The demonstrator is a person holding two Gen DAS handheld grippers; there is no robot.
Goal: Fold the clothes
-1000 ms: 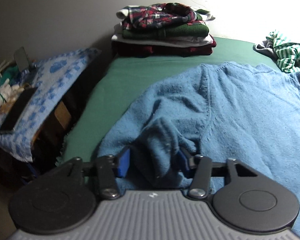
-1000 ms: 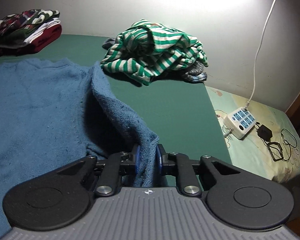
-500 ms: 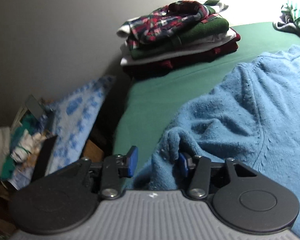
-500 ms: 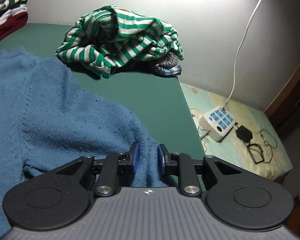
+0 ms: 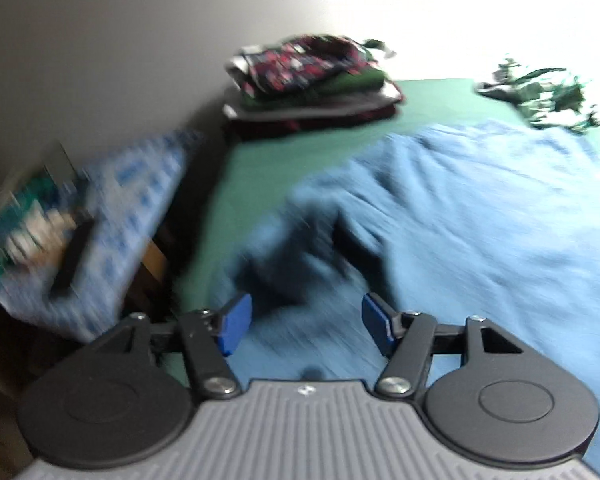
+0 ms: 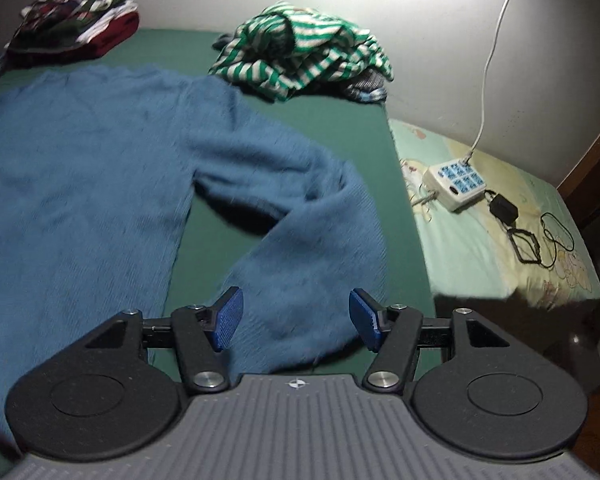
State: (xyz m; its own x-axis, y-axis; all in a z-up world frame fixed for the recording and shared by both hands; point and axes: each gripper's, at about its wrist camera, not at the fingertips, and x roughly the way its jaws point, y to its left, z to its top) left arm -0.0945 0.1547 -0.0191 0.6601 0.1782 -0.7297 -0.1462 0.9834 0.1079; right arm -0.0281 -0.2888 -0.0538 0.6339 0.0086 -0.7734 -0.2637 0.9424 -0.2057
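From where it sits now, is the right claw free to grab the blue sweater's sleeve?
Probably yes: the right claw is open, the blue sweater's sleeve lies flat on the green sheet just ahead, nothing covering it.

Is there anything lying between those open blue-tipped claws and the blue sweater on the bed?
Nothing visible does. The right gripper hangs open directly over the blue sweater's sleeve, and the left gripper is open over the sweater's other side, though that view is blurred. The striped garment and folded stack sit farther back.
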